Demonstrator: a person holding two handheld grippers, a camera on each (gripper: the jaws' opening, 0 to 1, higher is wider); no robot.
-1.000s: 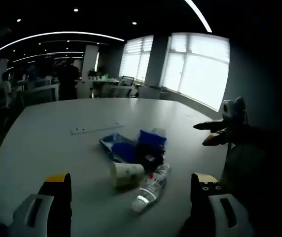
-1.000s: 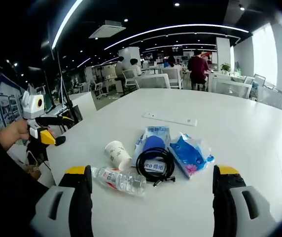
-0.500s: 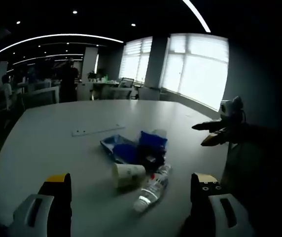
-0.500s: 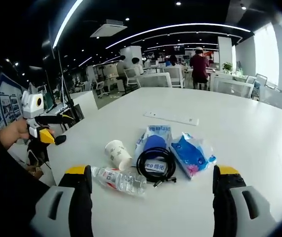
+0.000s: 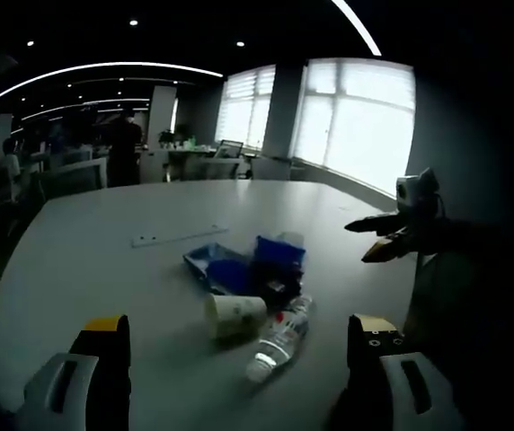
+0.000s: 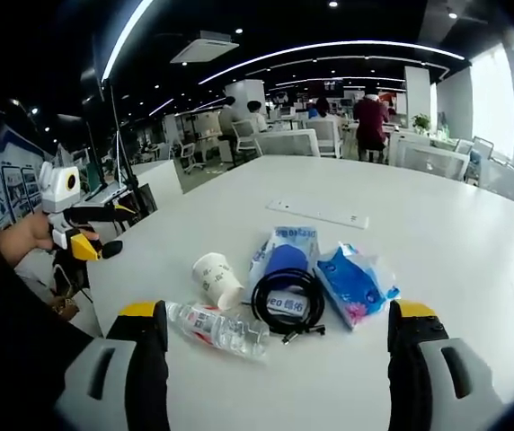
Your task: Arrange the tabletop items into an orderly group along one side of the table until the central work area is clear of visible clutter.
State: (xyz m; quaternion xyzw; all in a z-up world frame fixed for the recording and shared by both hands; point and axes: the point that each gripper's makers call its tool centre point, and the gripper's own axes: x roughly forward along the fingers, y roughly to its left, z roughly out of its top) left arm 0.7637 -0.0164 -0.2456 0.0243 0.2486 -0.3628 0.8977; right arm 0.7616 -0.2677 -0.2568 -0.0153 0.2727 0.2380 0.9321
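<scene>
Five loose things lie bunched in the middle of the pale, smooth oval worktop (image 6: 473, 260), and all of them look light. Going left to right in the right gripper view: a clear plastic water bottle (image 6: 217, 328) lies on its side nearest the camera; it is round and slick, so it may well roll, and a hold across its ribbed middle seems safest. Just beyond it a white paper cup (image 6: 217, 279) lies tipped over, thin-walled and easy to crush, best pinched lightly near the rim. Next, a coiled black cable (image 6: 288, 303) rests on a soft blue-and-white packet (image 6: 280, 256); the cable is limp and would sag from any single loop, so gathering several strands is wiser. Touching that packet on the right is a crinkly blue plastic wrapper (image 6: 356, 283), soft and slippery, to be taken by a fold. Farther back a flat white strip (image 6: 318, 214) lies apart, thin and hard to lift.

The right gripper (image 6: 275, 359) hangs over the near edge, jaws wide apart, holding nothing. The left gripper (image 5: 237, 364) is likewise spread wide and empty.
</scene>
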